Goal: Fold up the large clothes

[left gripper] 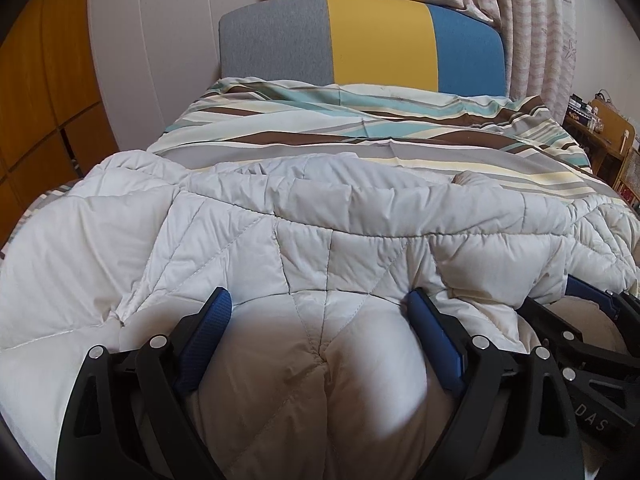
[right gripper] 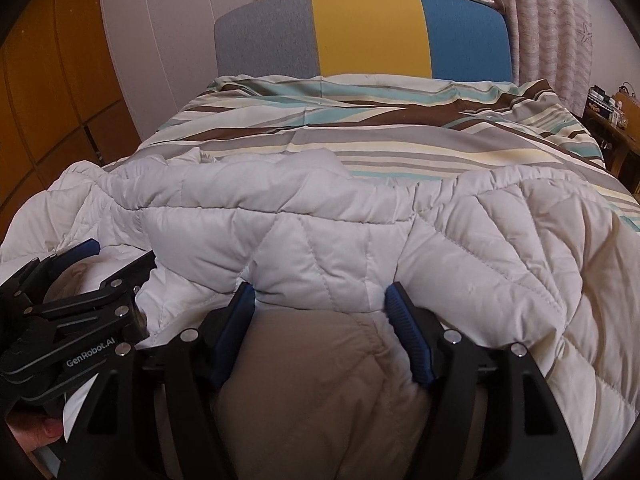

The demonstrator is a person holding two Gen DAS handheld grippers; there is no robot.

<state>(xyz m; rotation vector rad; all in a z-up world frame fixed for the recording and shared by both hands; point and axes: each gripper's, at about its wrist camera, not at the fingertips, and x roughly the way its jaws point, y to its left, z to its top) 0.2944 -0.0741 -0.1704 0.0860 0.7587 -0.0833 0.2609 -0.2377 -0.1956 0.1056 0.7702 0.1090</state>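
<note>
Puffy white quilted coat (left gripper: 320,240) is lying rumpled on striped bedding (left gripper: 360,128); left gripper (left gripper: 320,312) and right gripper (right gripper: 320,300) are each clamping a padded fold.

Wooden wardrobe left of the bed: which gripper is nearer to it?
Left. The left gripper sits on the wardrobe side of the quilted jacket; the right gripper is close beside it on the far side, away from the wardrobe.

Both wrist views close over jacket (left gripper: 320,240); share headboard (right gripper: 360,32)
</note>
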